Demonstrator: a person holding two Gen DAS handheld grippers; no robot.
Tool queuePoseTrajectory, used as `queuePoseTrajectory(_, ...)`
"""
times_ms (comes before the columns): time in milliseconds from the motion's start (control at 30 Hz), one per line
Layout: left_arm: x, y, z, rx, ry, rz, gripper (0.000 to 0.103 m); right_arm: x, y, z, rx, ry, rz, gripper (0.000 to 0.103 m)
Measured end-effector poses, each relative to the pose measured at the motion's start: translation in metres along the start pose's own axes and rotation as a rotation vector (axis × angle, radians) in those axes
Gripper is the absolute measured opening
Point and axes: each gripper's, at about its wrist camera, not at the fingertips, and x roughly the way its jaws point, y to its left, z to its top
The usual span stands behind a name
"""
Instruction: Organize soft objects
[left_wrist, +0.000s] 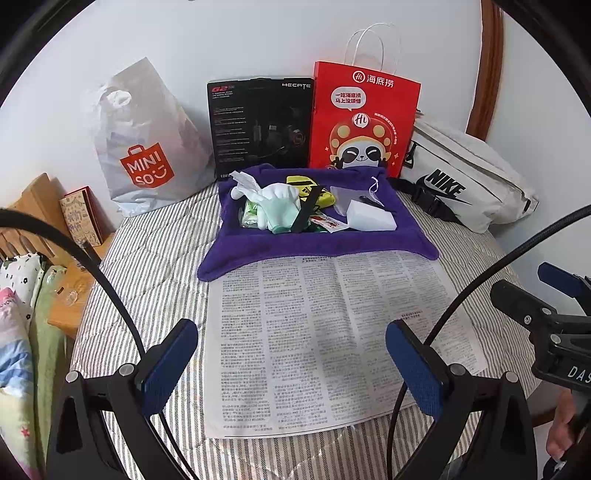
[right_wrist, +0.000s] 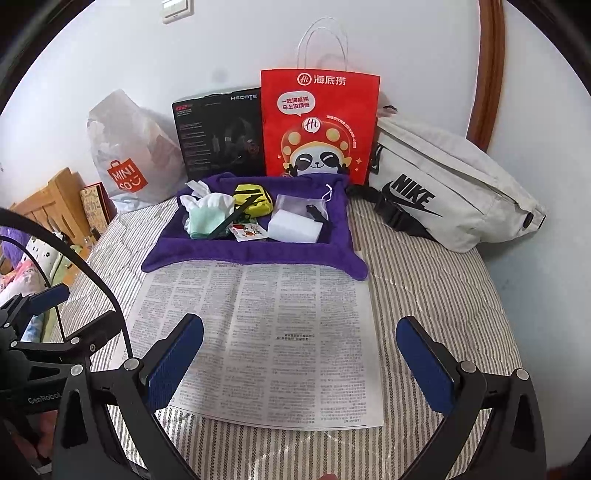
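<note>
A purple towel (left_wrist: 317, 243) (right_wrist: 251, 251) lies on the striped bed, beyond a spread newspaper (left_wrist: 325, 332) (right_wrist: 266, 339). On the towel sit white and mint gloves (left_wrist: 275, 206) (right_wrist: 207, 214), a yellow pouch (left_wrist: 306, 186) (right_wrist: 255, 199), a white sponge block (left_wrist: 371, 218) (right_wrist: 293, 227), a clear drawstring bag (left_wrist: 351, 195) (right_wrist: 299, 203) and a small sticker packet (left_wrist: 328, 223) (right_wrist: 246, 232). My left gripper (left_wrist: 291, 365) hovers open over the near part of the newspaper. My right gripper (right_wrist: 299, 362) is open too, also above the newspaper, holding nothing.
Against the wall stand a grey Miniso bag (left_wrist: 147, 147) (right_wrist: 125, 155), a black Hecate box (left_wrist: 258, 122) (right_wrist: 221, 133), a red paper bag (left_wrist: 365, 118) (right_wrist: 317, 125) and a white Nike waist bag (left_wrist: 465, 181) (right_wrist: 450, 184). A wooden headboard (left_wrist: 37, 199) and bedding are at the left.
</note>
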Motion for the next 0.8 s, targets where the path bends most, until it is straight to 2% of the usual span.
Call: queuePoseTrajectory(800, -0.0044, 0.0045, -0.0023, -0.014, -0.017, 0.002, 0.103, -0.0006, 0.0041, 0.0005, -0.017, 0.001, -0.005, 0.103)
